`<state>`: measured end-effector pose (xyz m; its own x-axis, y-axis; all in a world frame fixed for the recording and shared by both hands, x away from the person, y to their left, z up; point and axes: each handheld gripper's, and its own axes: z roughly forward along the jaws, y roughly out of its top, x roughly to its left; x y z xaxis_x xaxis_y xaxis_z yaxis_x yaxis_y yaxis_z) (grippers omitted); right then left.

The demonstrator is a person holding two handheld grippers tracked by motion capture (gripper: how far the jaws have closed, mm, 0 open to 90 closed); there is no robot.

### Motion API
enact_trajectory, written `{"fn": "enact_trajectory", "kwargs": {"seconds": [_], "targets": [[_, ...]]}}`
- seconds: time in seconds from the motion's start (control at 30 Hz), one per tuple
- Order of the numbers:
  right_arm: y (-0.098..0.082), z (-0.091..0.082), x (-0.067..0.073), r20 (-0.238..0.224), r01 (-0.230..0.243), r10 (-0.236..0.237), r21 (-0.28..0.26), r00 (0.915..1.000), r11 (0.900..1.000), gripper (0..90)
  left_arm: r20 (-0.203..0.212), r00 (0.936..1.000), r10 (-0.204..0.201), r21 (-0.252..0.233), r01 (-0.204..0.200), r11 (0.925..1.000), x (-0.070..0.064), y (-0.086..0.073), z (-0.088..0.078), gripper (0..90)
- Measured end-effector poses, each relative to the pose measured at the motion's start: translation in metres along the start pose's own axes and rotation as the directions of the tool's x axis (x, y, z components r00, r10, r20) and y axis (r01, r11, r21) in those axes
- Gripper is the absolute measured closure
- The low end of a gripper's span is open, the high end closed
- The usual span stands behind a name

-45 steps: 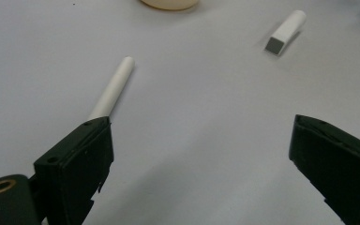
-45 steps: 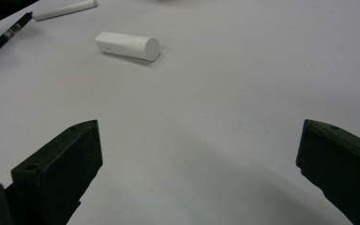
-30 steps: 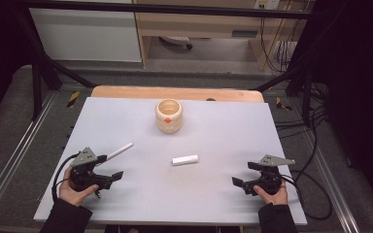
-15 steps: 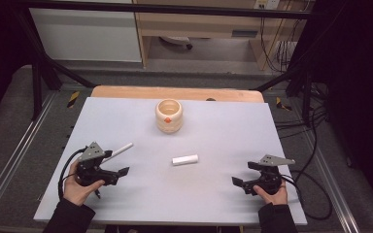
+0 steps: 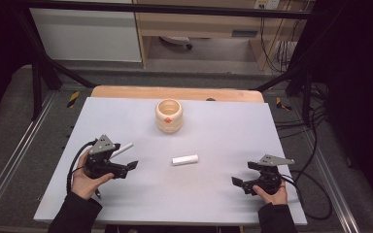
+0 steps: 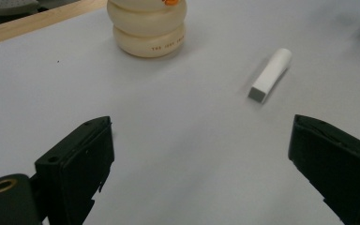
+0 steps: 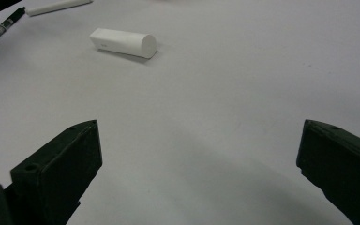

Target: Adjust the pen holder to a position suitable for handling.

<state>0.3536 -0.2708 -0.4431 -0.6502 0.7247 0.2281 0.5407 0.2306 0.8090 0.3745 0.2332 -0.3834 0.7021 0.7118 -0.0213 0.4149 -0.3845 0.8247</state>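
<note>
A cream ribbed pot (image 5: 169, 115) with an orange mark stands at the table's far middle. A short white cylinder (image 5: 185, 159) lies flat near the centre. A thin white stick (image 5: 122, 149) lies just behind my left gripper (image 5: 128, 170), which is open, empty, and points right toward the cylinder. In the left gripper view the open left gripper (image 6: 201, 126) faces the pot (image 6: 146, 26) and the cylinder (image 6: 271, 75). My right gripper (image 5: 242, 174) rests open and empty at the near right. In the right gripper view the right gripper (image 7: 200, 125) frames bare table, with the cylinder (image 7: 123, 42) and stick (image 7: 58, 7) beyond.
The white table top (image 5: 213, 131) has a wooden strip (image 5: 175, 93) along its far edge. A black pen-like rod (image 7: 2, 28) lies at the upper left of the right gripper view. Cables hang off the table's right side (image 5: 315, 194). Metal frame rails (image 5: 9, 160) flank the table.
My left gripper has moved forward and a little right, closer to the white stick. The right gripper and the objects on the table have stayed put.
</note>
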Motion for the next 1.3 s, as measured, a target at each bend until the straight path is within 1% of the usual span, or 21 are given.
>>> {"fn": "enact_trajectory", "kwargs": {"seconds": [0.1, 0.37, 0.53, 0.67, 0.93, 1.3], "targets": [[0.000, 0.000, 0.000, 0.003, 0.001, -0.001, 0.000, 1.0000, 1.000, 1.0, 0.007, 1.0000, 0.006, 0.000, -0.006, 1.0000, -0.002, 0.006, 0.004, 7.6], [0.000, 0.001, 0.000, 0.007, 0.002, -0.002, 0.004, 1.0000, 1.000, 0.9, 0.009, 0.9997, 0.023, 0.010, -0.023, 0.9997, -0.008, 0.020, 0.016, 8.1], [0.000, 0.001, -0.001, 0.006, 0.006, -0.006, 0.006, 1.0000, 1.000, 0.9, 0.007, 0.9997, 0.025, 0.004, -0.025, 0.9997, -0.011, 0.032, 0.024, 9.1], [0.000, 0.001, -0.001, 0.006, 0.007, -0.007, 0.007, 1.0000, 1.000, 0.9, 0.013, 0.9993, 0.036, 0.008, -0.036, 0.9993, -0.012, 0.041, 0.031, 9.4], [0.000, 0.002, -0.001, 0.006, 0.009, -0.009, 0.012, 0.9999, 1.000, 0.8, 0.019, 0.9993, 0.031, 0.016, -0.032, 0.9994, -0.013, 0.056, 0.048, 10.2], [0.000, 0.002, -0.001, 0.006, 0.008, -0.008, 0.012, 1.0000, 1.000, 0.8, -0.001, 0.9998, 0.020, 0.024, -0.020, 0.9995, -0.009, 0.076, 0.070, 11.2]]}}
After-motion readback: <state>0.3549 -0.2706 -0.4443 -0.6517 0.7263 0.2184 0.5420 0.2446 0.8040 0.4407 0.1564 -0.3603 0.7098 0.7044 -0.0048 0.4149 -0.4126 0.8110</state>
